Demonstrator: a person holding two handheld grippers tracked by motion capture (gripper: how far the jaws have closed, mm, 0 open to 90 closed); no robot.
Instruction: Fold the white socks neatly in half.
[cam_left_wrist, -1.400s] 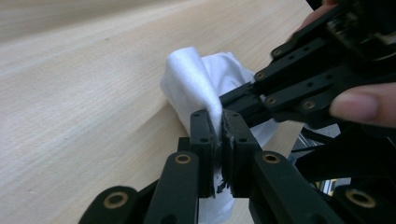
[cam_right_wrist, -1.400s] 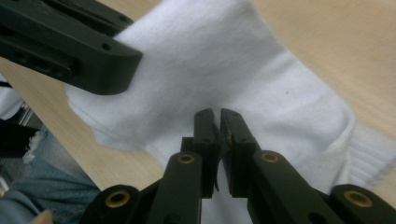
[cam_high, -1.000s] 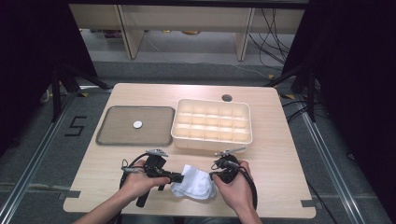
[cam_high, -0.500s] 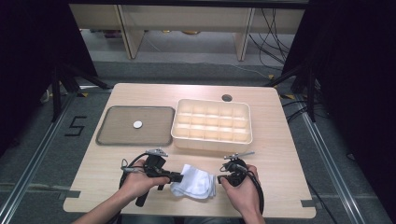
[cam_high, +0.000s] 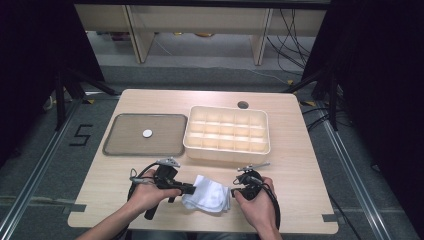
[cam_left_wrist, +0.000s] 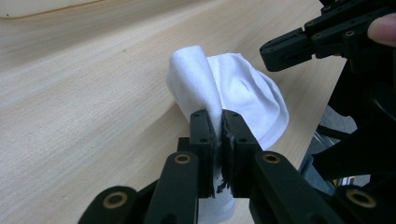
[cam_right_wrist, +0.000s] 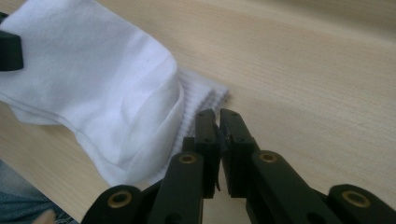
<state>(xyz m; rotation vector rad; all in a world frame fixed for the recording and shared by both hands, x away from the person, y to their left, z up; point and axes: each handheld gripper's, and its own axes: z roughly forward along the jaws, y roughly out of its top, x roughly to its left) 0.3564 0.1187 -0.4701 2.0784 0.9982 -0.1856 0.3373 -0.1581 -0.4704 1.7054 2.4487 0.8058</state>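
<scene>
The left tool (cam_left_wrist: 218, 122) gripped a fold of the sock (cam_left_wrist: 243, 93) on the desk (cam_high: 300, 165); the right tool (cam_right_wrist: 217, 120) sat clenched, empty, just beside the sock's cuff.

Counter (cam_high: 300, 150) carries everything. Tray (cam_high: 115, 145) at left, small disc (cam_high: 147, 133) on it. Compartment box (cam_high: 227, 134) just right of tray, nothing seen in its cells. Hole in counter (cam_high: 243, 105) behind box. Folded cloth (cam_high: 207, 194) at near edge, in front of box. Left gripper (cam_high: 192, 189) at cloth's left side, fold between fingers. Right gripper (cam_high: 232, 192) at cloth's right side, probably just clear of it.
</scene>
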